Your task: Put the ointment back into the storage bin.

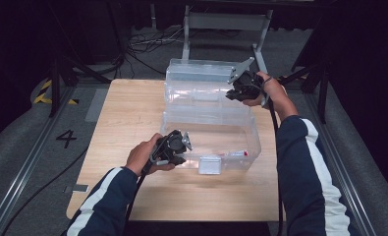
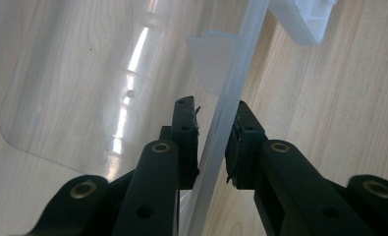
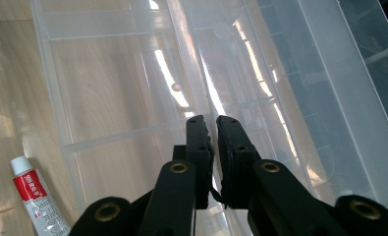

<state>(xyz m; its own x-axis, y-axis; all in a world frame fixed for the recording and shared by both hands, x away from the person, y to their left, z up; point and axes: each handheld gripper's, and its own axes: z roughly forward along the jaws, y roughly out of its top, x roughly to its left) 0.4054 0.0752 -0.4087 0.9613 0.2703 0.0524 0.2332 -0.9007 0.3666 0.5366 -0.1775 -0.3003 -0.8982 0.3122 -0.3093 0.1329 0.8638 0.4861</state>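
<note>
Left gripper (image 2: 212,142) jaws pinch the near-left rim of the clear plastic storage box (image 1: 253,142), wall upright between the pads. Right gripper (image 3: 213,147) clamps the raised clear lid (image 1: 196,81) edge at the far right. The box's long axis runs left-right between them. The lid lies beyond the left gripper, so the right hand is nearer for swinging it.

both sleeves (image 1: 304,162) are dark navy with a broad white stripe down the outside. each black gripper (image 1: 171,147) trails a black cable; brass-coloured screws stud the jaw arms.
</note>
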